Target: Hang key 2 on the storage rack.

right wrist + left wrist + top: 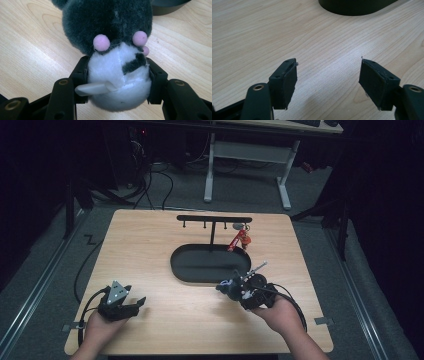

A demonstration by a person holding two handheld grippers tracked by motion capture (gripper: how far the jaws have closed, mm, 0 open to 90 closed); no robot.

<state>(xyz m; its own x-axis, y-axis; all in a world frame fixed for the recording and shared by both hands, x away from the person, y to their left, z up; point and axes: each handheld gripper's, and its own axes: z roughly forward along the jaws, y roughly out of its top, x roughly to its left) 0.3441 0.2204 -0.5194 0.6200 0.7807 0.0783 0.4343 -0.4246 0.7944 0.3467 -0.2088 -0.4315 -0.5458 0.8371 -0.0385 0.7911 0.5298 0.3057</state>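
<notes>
Your right gripper [117, 82] has its jaws closed against both sides of a small plush toy [112, 50], pressing into the white part of its body. The toy's upper part is dark grey fur, with three little pink pompoms [101, 42] along the line where grey meets white. A dark patch sits on the white, and a white label [93, 88] sticks out to the left. Below lies the pale wood tabletop [32, 45], and a black tray's [170, 6] edge shows at the top right
</notes>
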